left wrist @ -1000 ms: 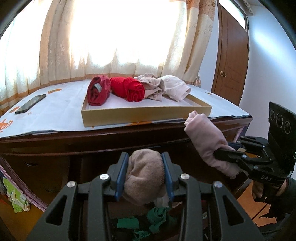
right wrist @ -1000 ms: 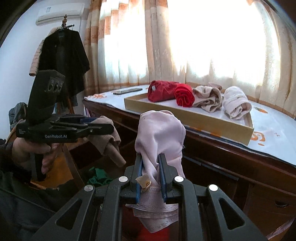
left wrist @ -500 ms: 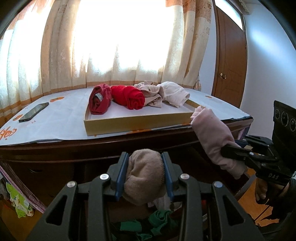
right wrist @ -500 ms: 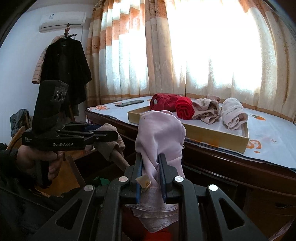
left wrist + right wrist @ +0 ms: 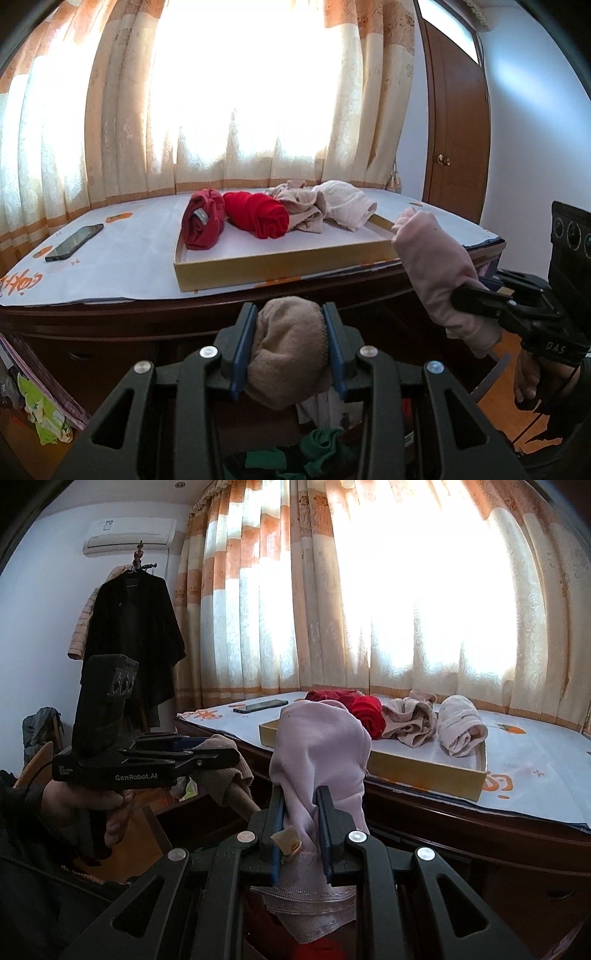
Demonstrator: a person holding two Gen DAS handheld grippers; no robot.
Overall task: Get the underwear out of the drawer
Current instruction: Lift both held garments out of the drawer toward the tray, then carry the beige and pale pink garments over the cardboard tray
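My left gripper (image 5: pixel 289 345) clamps a tan bundle (image 5: pixel 286 354), my right gripper (image 5: pixel 301 825) a pink garment (image 5: pixel 319 753), both below the tray (image 5: pixel 280 267).

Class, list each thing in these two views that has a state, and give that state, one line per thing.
Left tongs: shut on tan underwear.
Right tongs: shut on pink underwear.
Tray: holds four rolled pieces.
Phone: lying flat, screen dark.
Door: closed.
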